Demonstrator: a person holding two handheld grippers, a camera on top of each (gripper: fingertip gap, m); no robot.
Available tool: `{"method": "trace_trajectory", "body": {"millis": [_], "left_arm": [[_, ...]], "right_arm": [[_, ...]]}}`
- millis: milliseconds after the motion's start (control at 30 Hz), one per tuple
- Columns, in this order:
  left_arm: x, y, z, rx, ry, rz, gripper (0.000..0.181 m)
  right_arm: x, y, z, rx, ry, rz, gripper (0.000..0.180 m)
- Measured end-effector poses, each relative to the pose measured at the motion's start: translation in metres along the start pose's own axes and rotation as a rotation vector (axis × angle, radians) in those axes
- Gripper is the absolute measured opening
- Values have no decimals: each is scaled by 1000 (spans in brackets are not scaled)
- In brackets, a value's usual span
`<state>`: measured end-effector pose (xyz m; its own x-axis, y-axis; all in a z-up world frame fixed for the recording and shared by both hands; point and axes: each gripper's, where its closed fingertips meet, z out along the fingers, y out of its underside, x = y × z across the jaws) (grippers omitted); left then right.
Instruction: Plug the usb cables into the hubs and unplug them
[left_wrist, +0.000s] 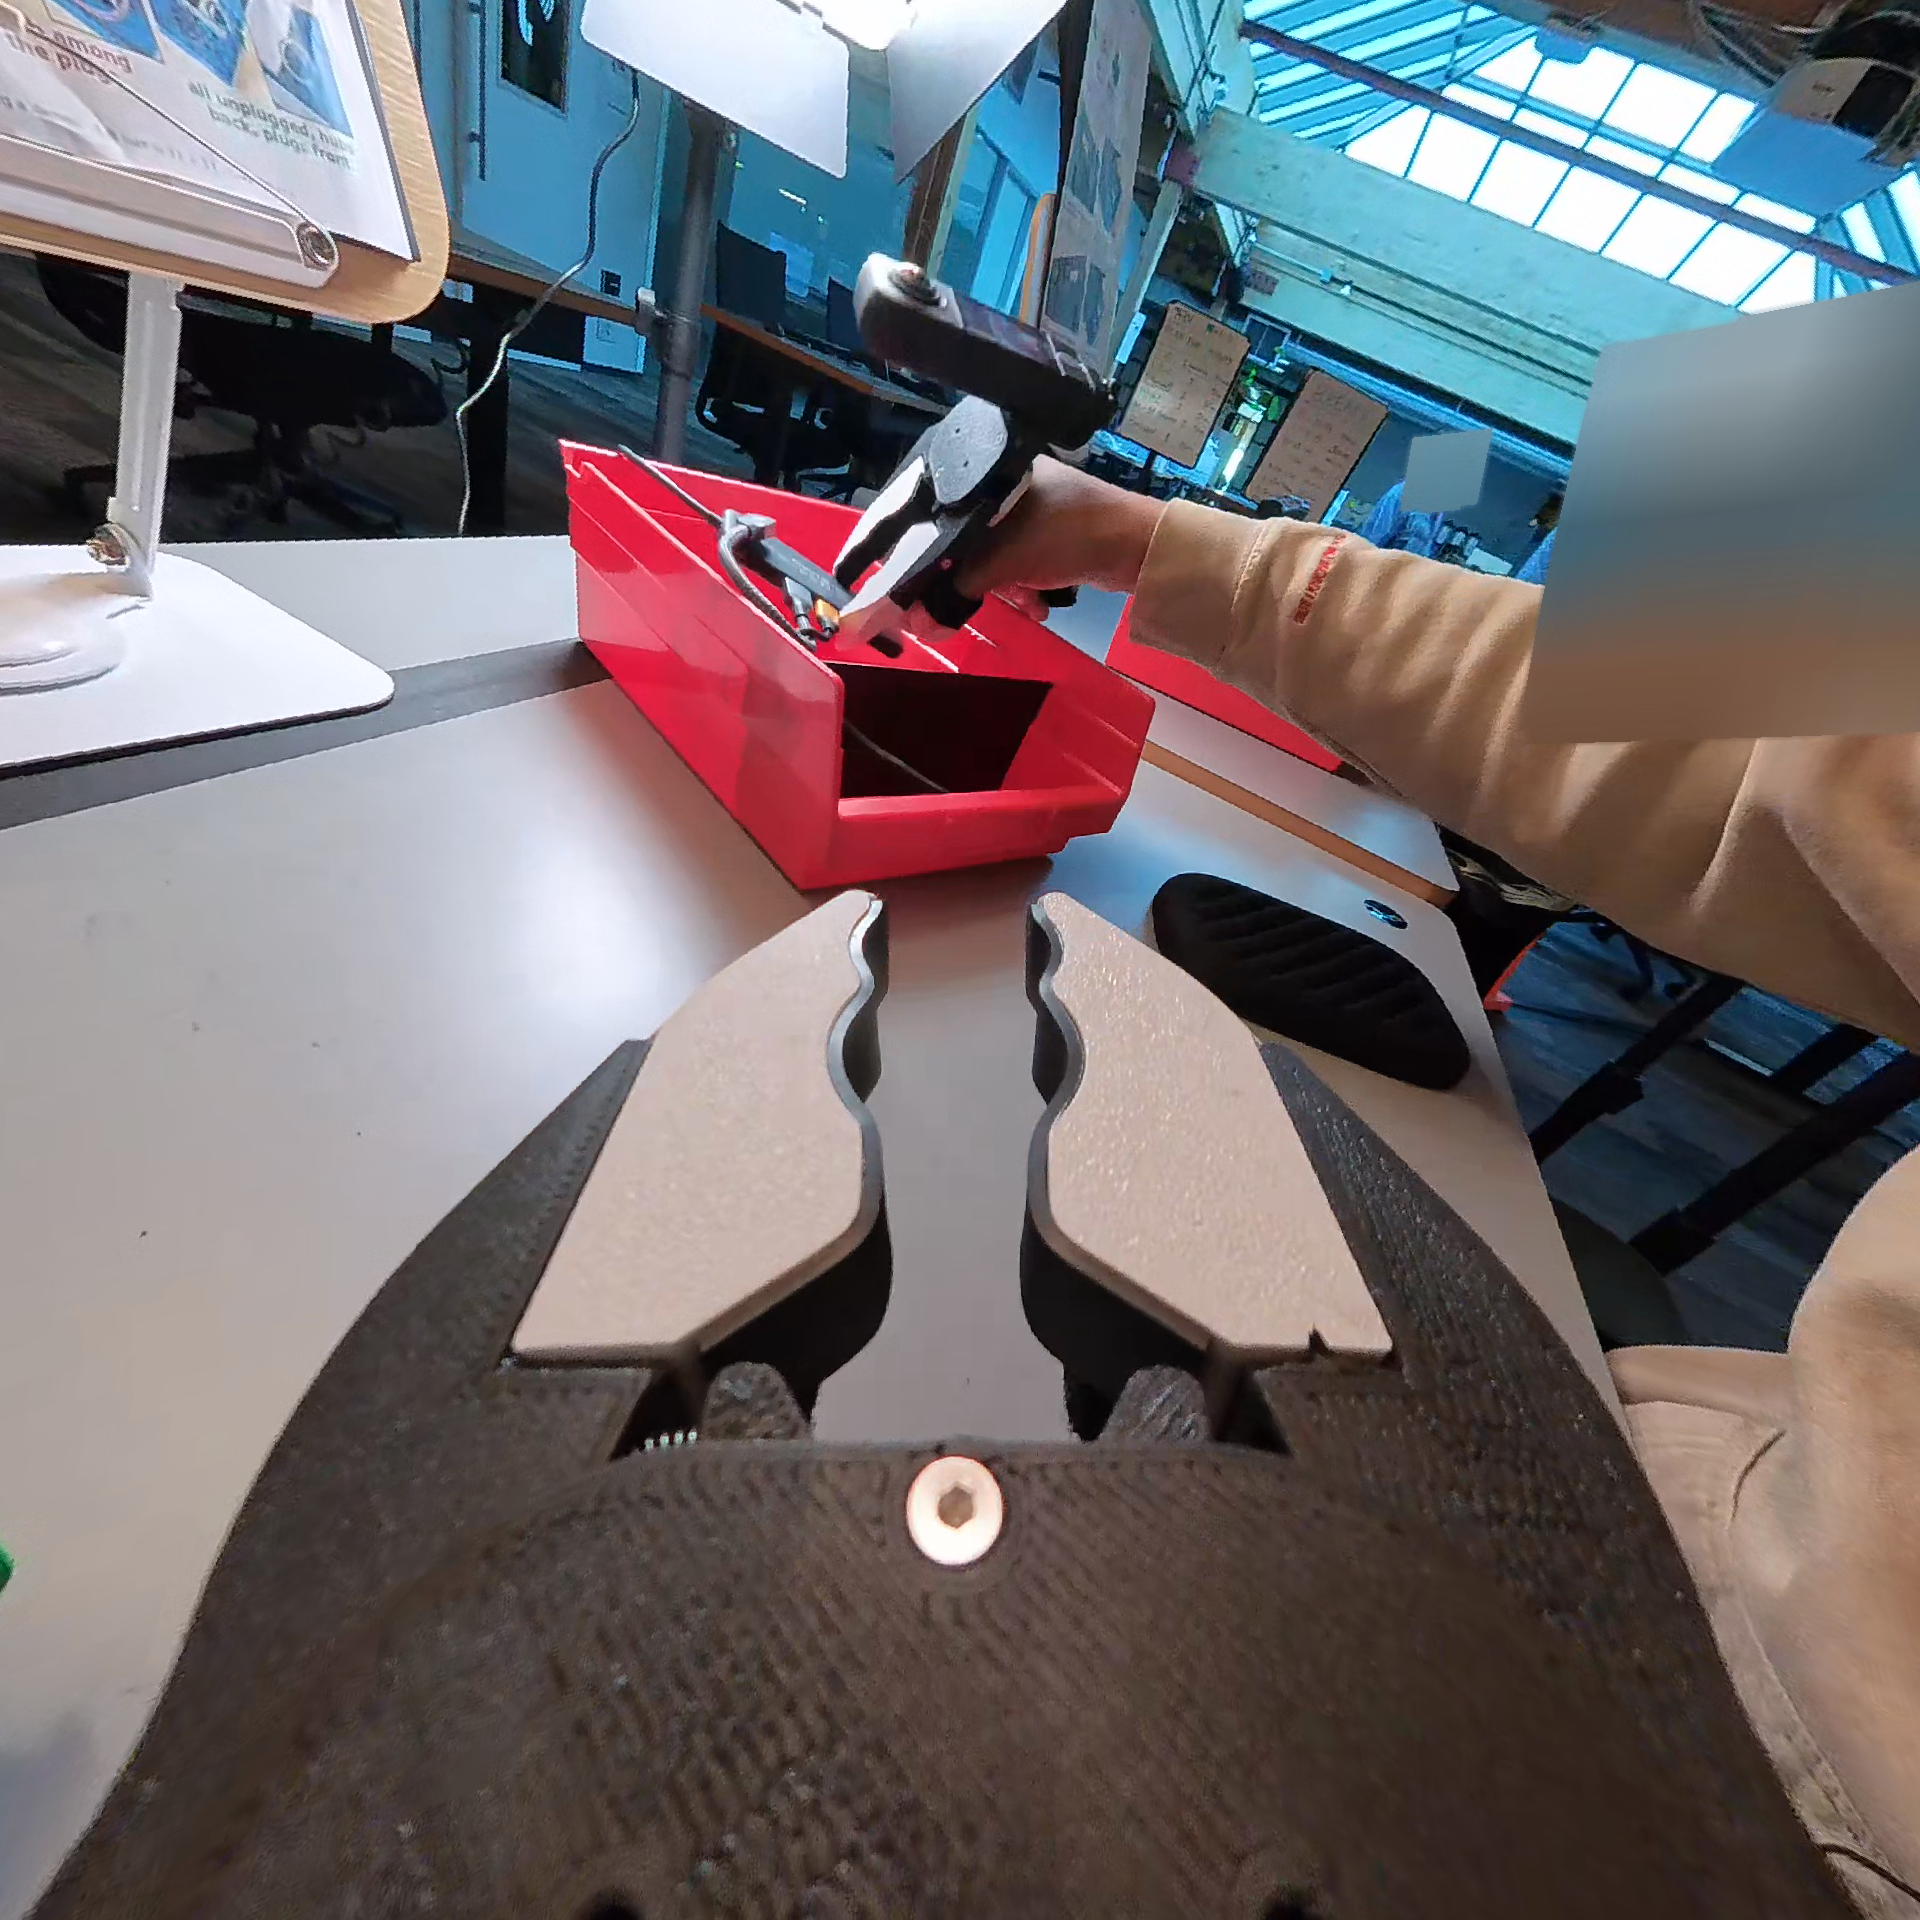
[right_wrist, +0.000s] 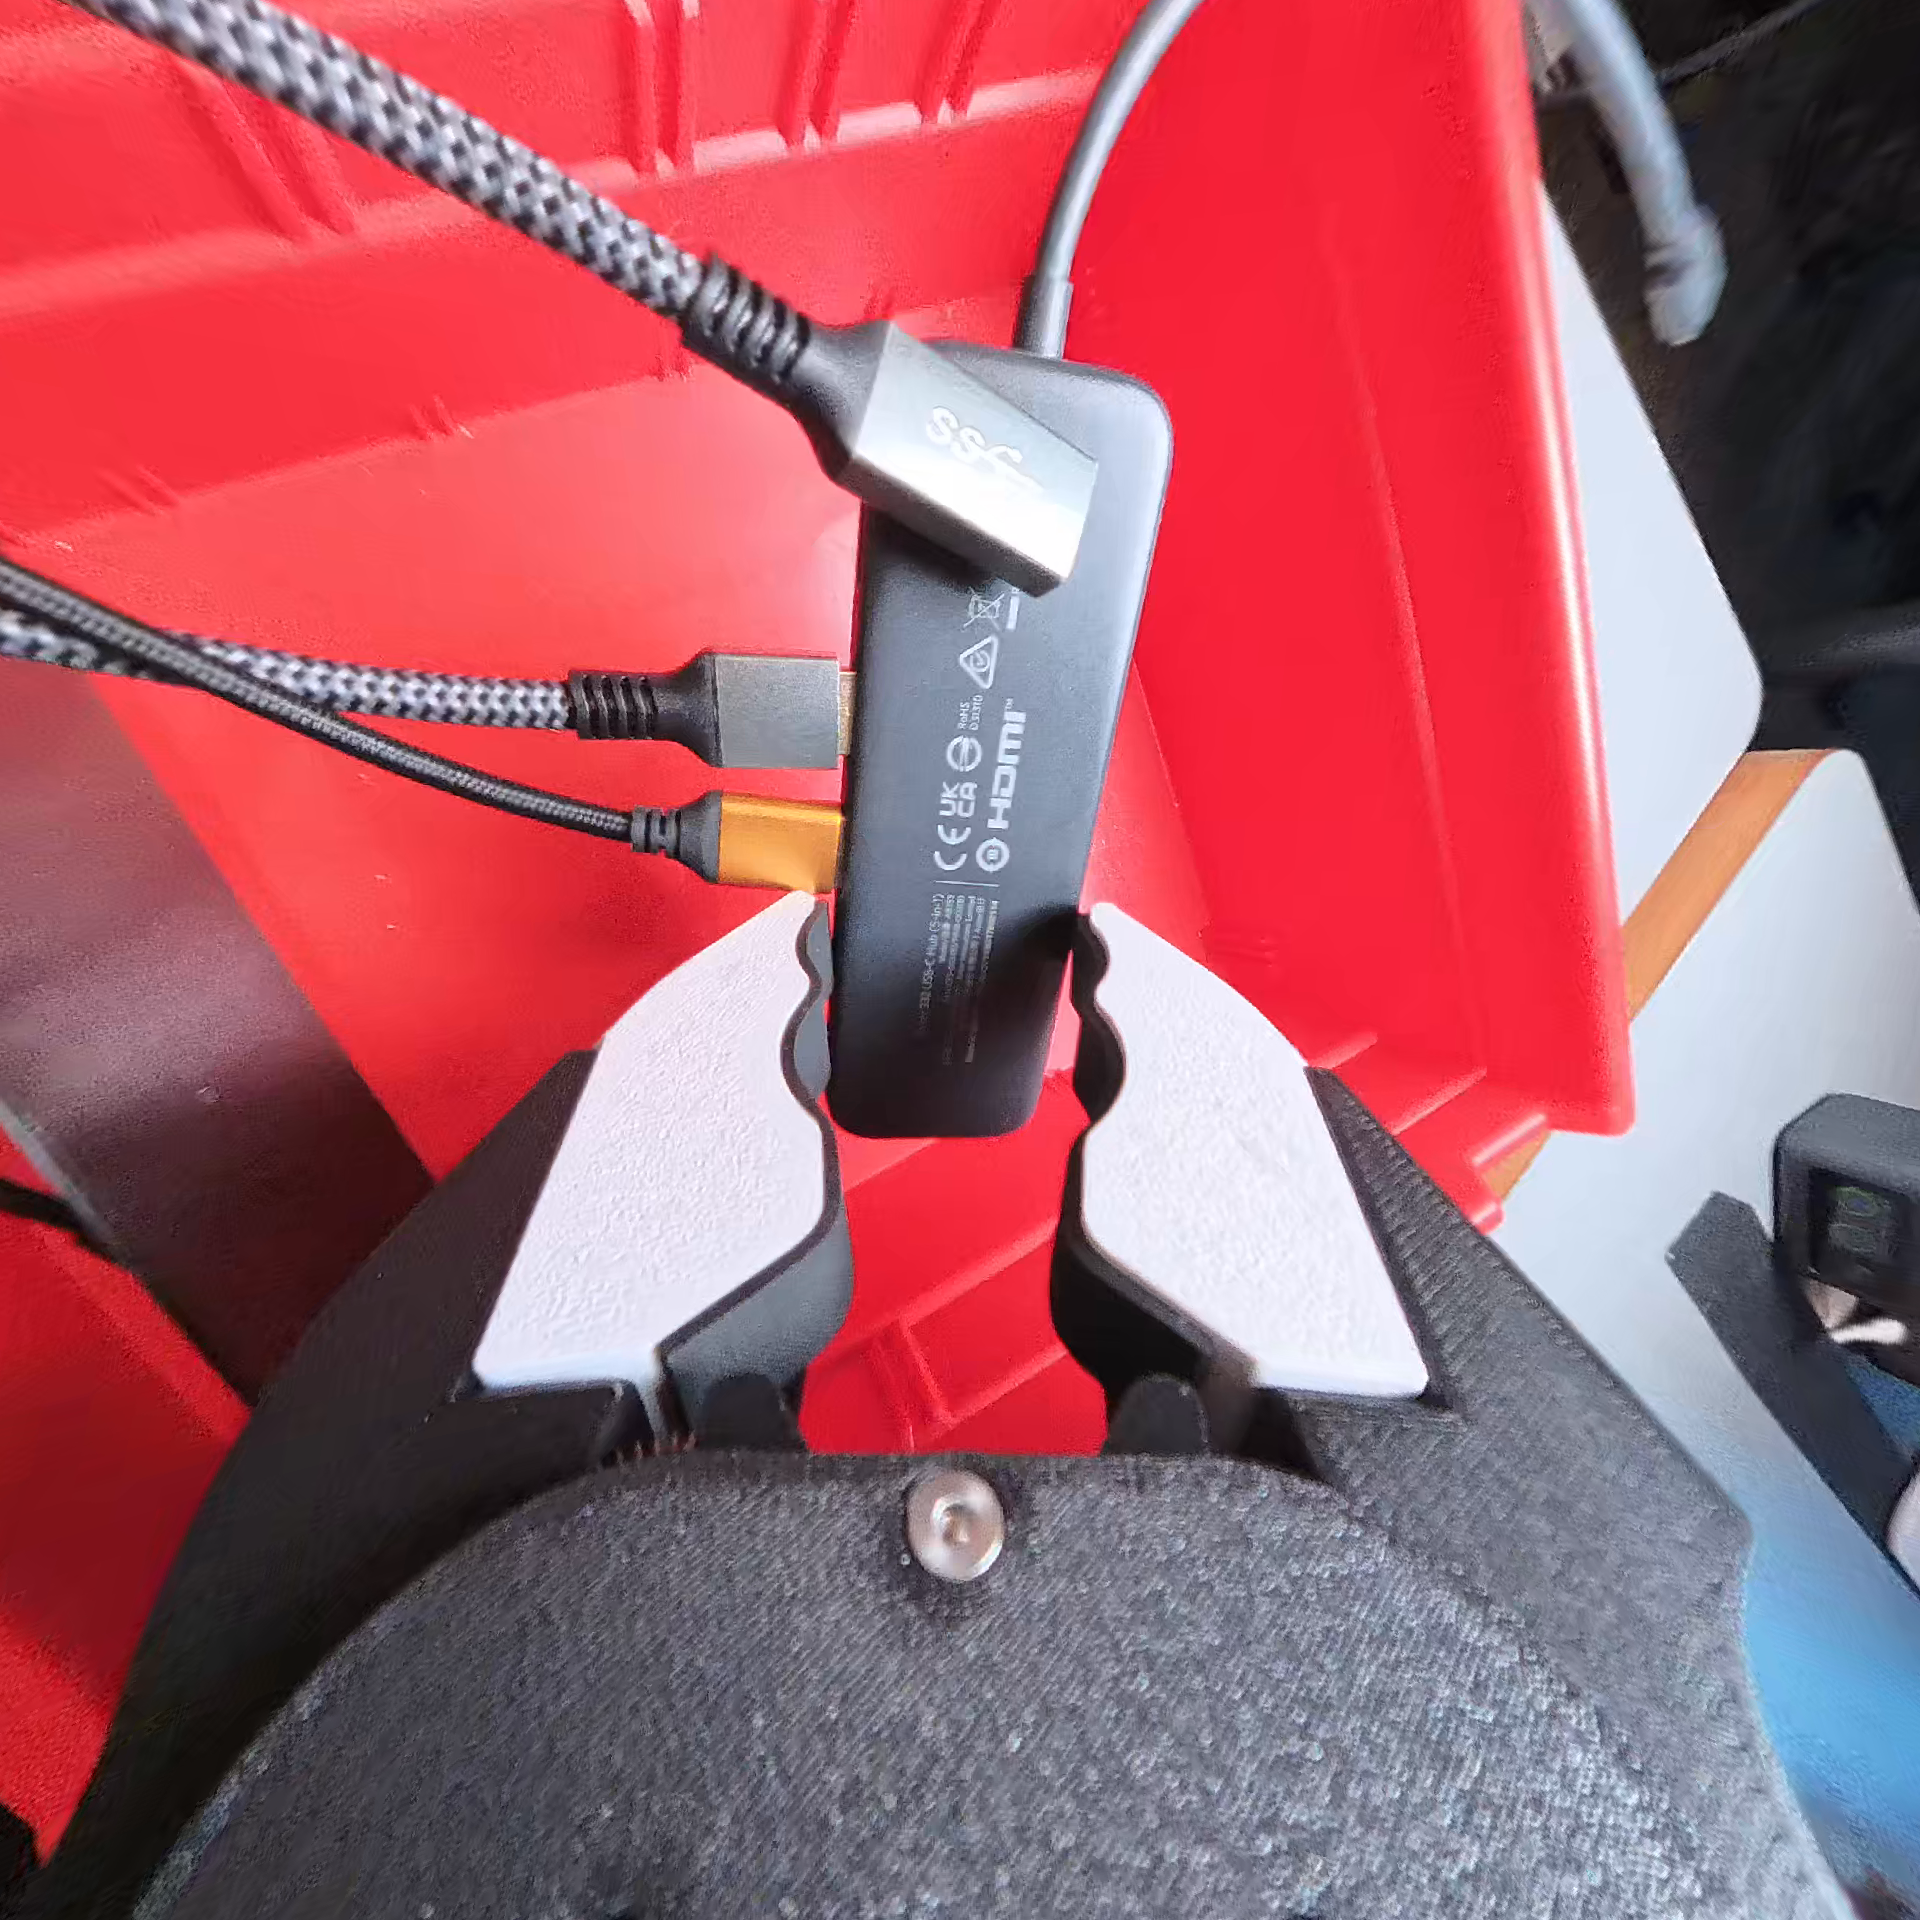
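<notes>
Hub (right_wrist: 997, 748), dark grey, held over the red bin (right_wrist: 1351, 520), its near end pinched between the right gripper (right_wrist: 951, 997) jaws. Three braided cables plugged in: silver plug (right_wrist: 966, 468), grey plug (right_wrist: 774, 712), orange plug (right_wrist: 774, 840). Left gripper (left_wrist: 956, 997) jaws parted, empty, over the grey table (left_wrist: 312, 987), near the bin.
</notes>
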<state>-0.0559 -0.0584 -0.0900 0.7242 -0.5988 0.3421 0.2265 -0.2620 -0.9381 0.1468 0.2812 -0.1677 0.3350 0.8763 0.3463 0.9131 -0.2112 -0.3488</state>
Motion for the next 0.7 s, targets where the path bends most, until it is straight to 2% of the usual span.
{"method": "trace_trajectory", "body": {"millis": [133, 267, 367, 467, 600, 700], "left_arm": [[-3, 1, 0, -3, -13, 5, 25], [-7, 2, -1, -7, -27, 10, 24], [-10, 3, -1, -15, -41, 26, 24], [-12, 4, -1, -21, -62, 42, 26], [-19, 3, -4, -18, -120, 80, 29], [-29, 0, -9, -10, -181, 113, 31]], "right_arm": [[11, 0, 4, -49, 70, -48, 41], [17, -14, -19, 53, 30, 31, 57], [17, -30, -52, 190, 8, 79, 58], [-2, -56, -95, 412, -21, 108, 56], [-55, -82, -142, 706, -96, 151, 54], [-105, -84, -152, 844, -168, 185, 53]]}}
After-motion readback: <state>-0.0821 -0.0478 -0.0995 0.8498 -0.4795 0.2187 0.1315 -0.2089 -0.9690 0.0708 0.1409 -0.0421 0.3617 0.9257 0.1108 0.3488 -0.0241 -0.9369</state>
